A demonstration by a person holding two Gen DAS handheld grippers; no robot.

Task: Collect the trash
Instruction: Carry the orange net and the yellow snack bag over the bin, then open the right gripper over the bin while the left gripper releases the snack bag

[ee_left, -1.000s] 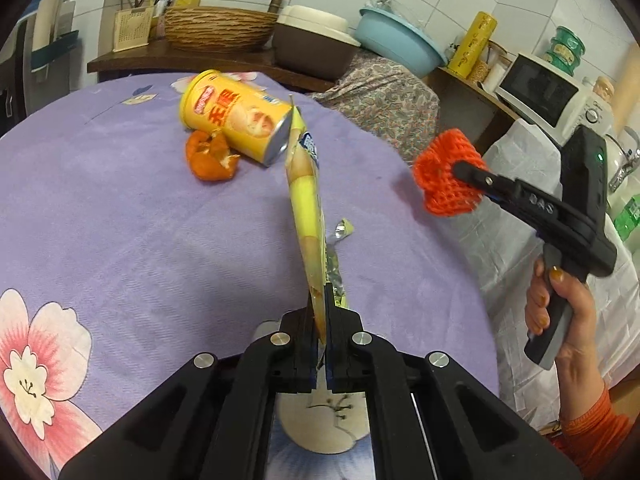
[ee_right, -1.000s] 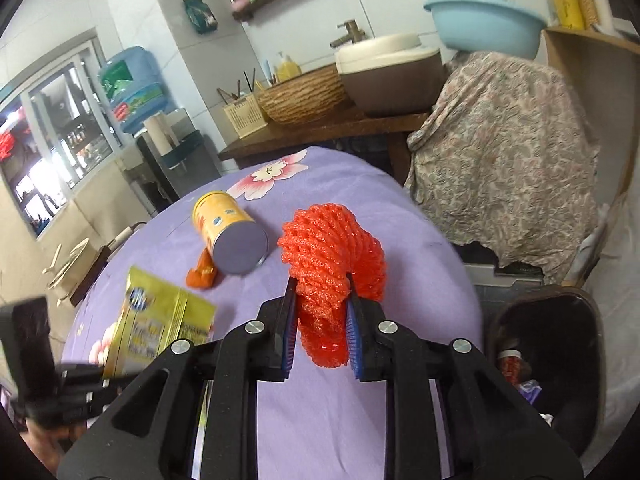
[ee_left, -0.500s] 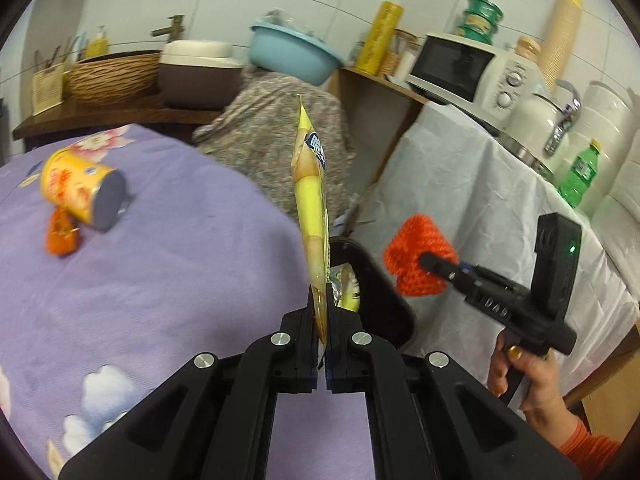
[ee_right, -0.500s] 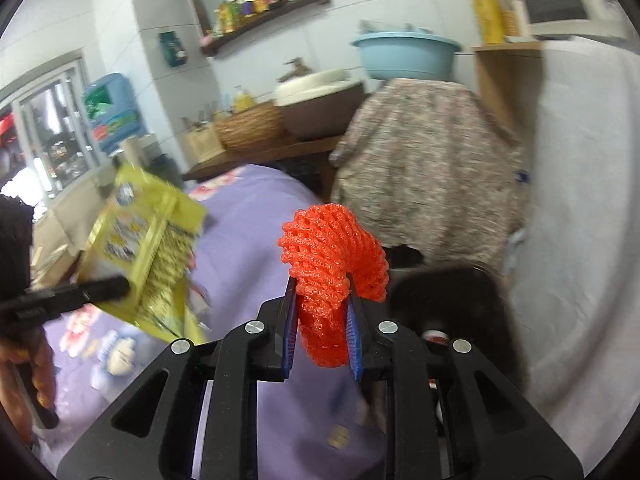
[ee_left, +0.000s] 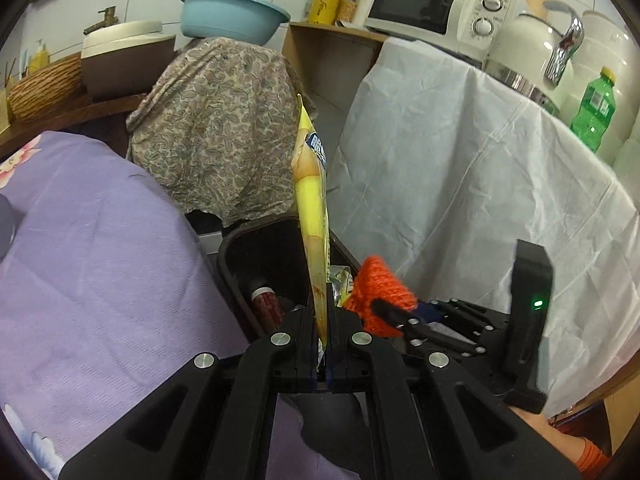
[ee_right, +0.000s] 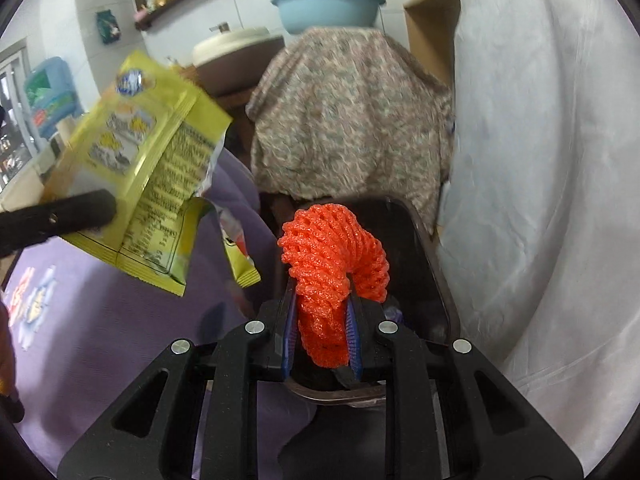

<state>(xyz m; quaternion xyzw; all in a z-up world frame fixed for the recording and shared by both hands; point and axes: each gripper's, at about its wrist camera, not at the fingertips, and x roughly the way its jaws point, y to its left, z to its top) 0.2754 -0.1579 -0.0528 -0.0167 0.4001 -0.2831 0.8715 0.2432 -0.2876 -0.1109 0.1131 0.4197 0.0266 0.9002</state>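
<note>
From the left wrist, the left claw is clenched on a flat, glossy yellow wrapper that stands edge-on above the open black bin, which already holds some rubbish — so this piece looks carried but not yet dropped. From the right wrist, the right claw pinches a springy orange foam net, curled in a loop, right over the same bin beside the purple-clothed desk — both releases seem left to do.

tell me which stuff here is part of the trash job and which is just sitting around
Job: yellow snack wrapper in the left gripper; orange foam net in the right gripper; black bin.

Lying about: microwave, blue basin, green bottle, wicker basket.
</note>
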